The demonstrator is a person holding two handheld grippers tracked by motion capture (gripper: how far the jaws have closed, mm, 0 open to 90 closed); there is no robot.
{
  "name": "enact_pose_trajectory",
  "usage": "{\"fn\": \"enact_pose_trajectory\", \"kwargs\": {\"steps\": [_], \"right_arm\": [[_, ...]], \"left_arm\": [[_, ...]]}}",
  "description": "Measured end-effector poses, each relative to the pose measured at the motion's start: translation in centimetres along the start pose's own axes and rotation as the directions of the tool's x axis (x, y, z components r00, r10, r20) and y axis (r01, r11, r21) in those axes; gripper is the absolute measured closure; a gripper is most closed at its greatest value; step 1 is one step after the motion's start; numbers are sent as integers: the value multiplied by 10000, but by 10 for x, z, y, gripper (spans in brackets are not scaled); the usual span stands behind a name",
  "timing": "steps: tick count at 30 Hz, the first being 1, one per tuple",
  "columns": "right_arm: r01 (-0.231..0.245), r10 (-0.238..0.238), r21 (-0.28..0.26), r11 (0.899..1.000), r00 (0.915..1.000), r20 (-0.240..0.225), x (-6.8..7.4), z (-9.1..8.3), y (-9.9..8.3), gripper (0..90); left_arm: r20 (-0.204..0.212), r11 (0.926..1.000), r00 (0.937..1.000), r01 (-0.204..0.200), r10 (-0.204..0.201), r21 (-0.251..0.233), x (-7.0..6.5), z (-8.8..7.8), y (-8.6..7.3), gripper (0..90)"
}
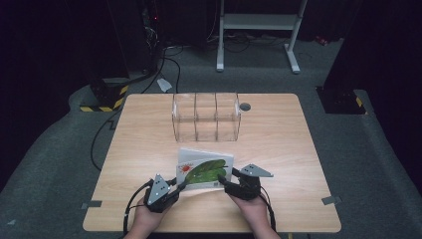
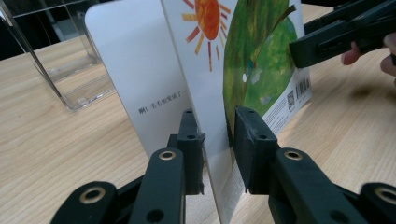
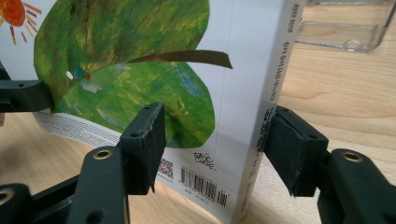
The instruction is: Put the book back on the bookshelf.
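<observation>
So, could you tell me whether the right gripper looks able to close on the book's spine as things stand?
Probably yes: the right gripper already straddles the book at its spine end, with nothing between its fingers and the cover, while the left gripper grips the other edge.

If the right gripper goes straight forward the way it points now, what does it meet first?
Probably the book: its spine end already sits between the jaws of the right gripper. The clear box lies farther behind.

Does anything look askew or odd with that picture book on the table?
Yes. The picture book stands partly opened near the table's front edge, its cover splayed from the pages. The left gripper pinches the cover alone; the right gripper straddles the spine end.
</observation>
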State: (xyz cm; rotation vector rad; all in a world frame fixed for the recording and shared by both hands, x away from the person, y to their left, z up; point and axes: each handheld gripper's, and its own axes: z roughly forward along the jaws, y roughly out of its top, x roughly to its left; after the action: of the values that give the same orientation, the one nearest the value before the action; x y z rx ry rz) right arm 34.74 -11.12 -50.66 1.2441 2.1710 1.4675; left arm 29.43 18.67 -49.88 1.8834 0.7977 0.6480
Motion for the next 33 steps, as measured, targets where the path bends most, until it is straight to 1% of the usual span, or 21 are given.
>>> {"fn": "enact_pose_trajectory", "kwargs": {"steps": [3, 8, 10, 17, 20, 24, 26, 27, 30, 33], "right_arm": [[62, -62, -34, 10000, 10000, 62, 0, -1, 0, 406], [208, -205, -139, 9997, 9996, 197, 1, -6, -2, 414], [296, -292, -155, 9994, 9993, 245, 1, -8, -2, 415], [341, -330, -253, 9991, 9985, 427, 0, -17, -5, 416], [350, -338, -246, 9991, 9984, 445, 0, -19, -6, 416], [570, -559, -282, 9980, 9977, 388, 1, -23, -9, 419], [613, -604, -273, 9977, 9976, 337, 2, -24, -9, 417], [700, -690, -287, 9971, 9971, 330, 2, -24, -9, 414], [931, -922, -345, 9951, 9954, 265, 3, -27, -7, 374], [1143, -1124, -683, 9911, 9932, 310, 4, -31, -4, 334]], "left_arm": [[17, 9998, 9999, 168, -168, 46, 2, 3, -1, 726], [75, 9996, 9999, 150, -152, 248, 4, 9, -3, 728], [116, 9996, 9998, 132, -135, 258, 4, 11, -3, 727], [342, 9994, 9994, -57, 45, 353, 3, 19, -4, 722], [379, 9985, 9991, -199, 180, 500, 2, 21, -5, 717], [463, 9965, 9988, -207, 170, 807, 4, 24, -8, 710], [480, 9960, 9987, -192, 151, 868, 3, 25, -9, 708], [486, 9958, 9986, -238, 195, 882, 3, 25, -9, 707], [465, 9958, 9989, -157, 116, 903, 4, 25, -9, 695], [399, 9954, 9992, -32, -7, 954, 5, 24, -9, 683]]}}
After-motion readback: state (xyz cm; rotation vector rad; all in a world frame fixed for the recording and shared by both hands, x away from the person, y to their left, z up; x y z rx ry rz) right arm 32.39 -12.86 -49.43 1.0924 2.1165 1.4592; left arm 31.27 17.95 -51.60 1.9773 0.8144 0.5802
